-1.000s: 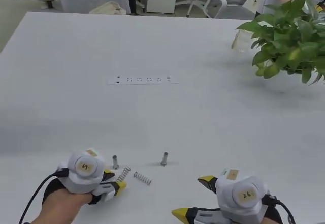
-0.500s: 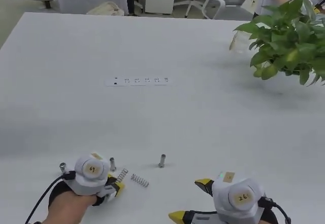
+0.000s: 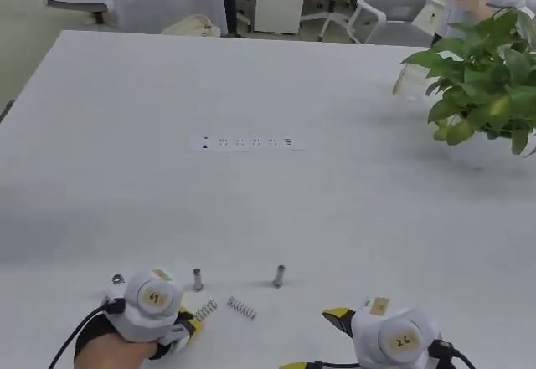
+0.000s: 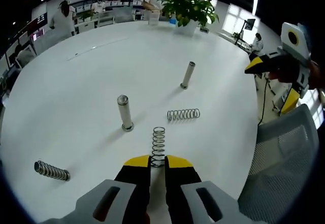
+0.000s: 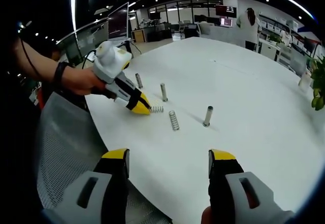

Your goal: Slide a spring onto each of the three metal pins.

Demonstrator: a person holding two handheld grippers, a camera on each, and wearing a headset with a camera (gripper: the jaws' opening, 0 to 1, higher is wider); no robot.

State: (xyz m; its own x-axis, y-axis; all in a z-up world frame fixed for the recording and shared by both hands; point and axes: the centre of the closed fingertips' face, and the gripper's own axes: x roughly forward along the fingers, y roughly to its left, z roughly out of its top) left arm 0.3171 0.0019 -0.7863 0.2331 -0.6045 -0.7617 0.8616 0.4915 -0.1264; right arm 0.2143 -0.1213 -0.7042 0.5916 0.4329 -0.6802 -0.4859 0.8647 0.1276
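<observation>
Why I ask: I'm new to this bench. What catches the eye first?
The left gripper, shut on a spring near the table edge, with a loose spring just beyond. Two bare pins stand upright past them, and the right gripper hangs open. A leafy plant sits at the far right.

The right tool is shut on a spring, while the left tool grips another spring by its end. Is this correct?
Not quite. The right tool is open and holds nothing, as the right gripper view shows. The left tool does grip a spring by its end.
</observation>
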